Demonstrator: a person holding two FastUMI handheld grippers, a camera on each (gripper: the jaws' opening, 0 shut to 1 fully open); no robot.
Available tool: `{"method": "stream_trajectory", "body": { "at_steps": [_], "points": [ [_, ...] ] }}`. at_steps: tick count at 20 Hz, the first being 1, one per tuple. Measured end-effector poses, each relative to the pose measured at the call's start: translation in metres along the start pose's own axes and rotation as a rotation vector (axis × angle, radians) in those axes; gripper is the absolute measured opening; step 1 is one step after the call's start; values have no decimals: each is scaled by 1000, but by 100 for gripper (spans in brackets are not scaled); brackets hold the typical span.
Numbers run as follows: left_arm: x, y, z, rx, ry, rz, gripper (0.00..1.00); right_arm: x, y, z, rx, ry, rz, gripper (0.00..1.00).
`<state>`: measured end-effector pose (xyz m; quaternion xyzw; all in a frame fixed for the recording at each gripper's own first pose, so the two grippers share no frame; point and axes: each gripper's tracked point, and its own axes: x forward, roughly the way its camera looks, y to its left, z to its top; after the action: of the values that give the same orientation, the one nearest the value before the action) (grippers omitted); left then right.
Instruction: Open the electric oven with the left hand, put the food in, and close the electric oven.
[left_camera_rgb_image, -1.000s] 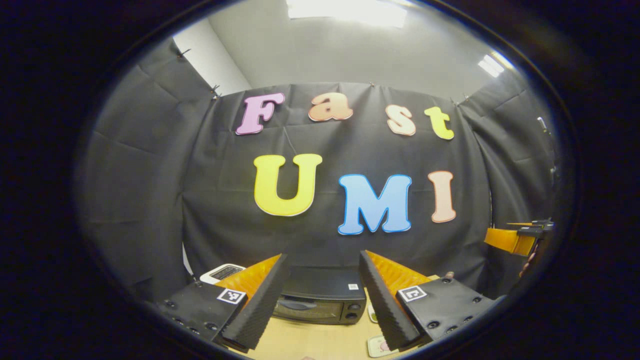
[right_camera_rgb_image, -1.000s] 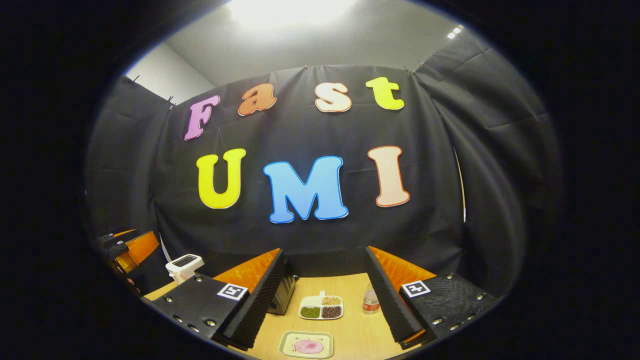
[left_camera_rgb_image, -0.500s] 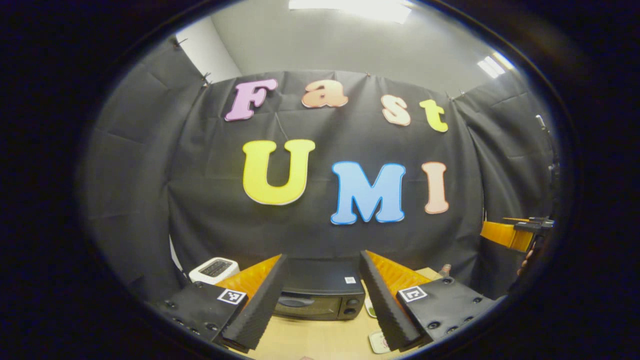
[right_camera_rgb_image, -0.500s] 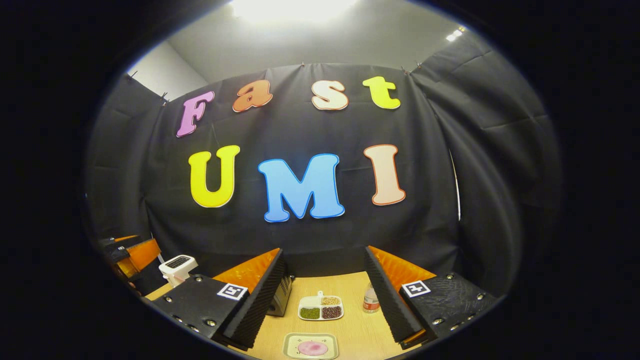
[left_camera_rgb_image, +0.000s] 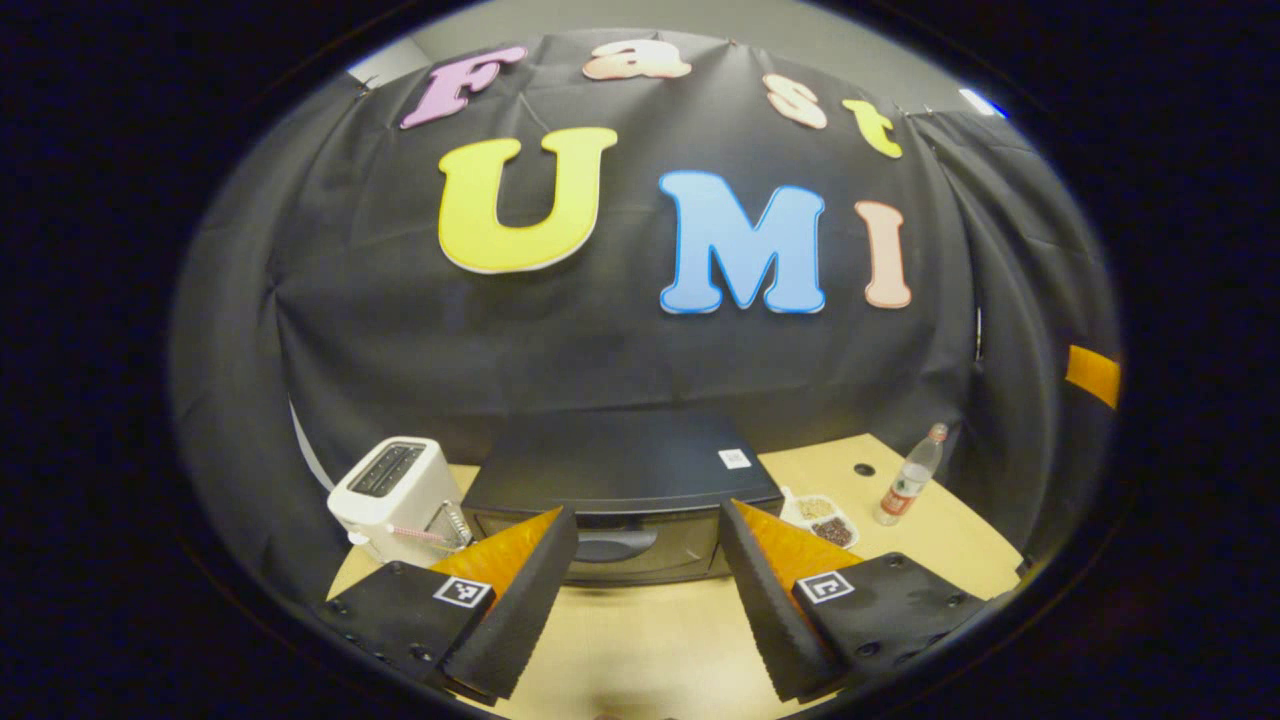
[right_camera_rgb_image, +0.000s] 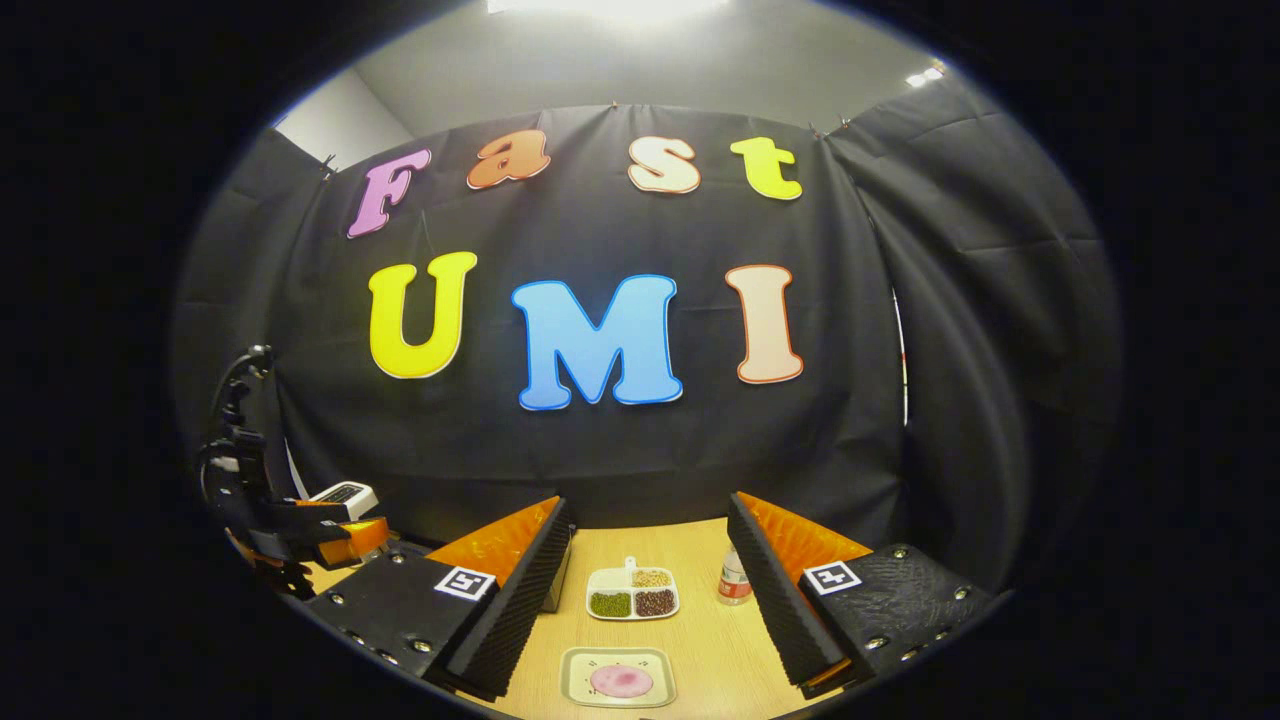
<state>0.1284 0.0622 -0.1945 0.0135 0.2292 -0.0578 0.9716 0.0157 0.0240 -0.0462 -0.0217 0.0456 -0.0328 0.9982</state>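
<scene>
Left gripper: jaws spread wide, nothing between them, hovering over the bare wooden table and looking straight at the oven front.
Electric oven: just beyond the left fingertips — black box, door closed, curved handle framed in the gap between the two fingers.
Toaster: white, standing just to the left of the oven in the left gripper view, near the table's edge.
Right gripper: jaws wide apart too, holding nothing, above the table.
Food plate: nearest thing in the right gripper view — a pale rectangular plate with a pink round piece on it, lying low between the fingers.
Divided dish: farther back, three compartments with green, tan and dark fillings; in the left gripper view it sits just right of the oven.
Bottle: upright, beside the divided dish, partly hidden by the right finger; its cap is clear in the left gripper view.
Far left in the right gripper view: the other gripper's orange and black body, in front of the toaster.
</scene>
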Motion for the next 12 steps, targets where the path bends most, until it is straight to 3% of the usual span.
{"method": "stream_trajectory", "body": {
  "at_steps": [5, 6, 12],
  "points": [
    [65, 25, -40, -18, 119, 16, 98, 5, -5, -11, -12, 37, -44, 96],
    [74, 29, -45, -16, 132, 21, 94, 4, -5, -12, -13, 41, -53, 96],
    [120, 39, -57, 29, 142, 43, 98, 7, -8, -15, -24, 56, -87, 96]
  ]
}}
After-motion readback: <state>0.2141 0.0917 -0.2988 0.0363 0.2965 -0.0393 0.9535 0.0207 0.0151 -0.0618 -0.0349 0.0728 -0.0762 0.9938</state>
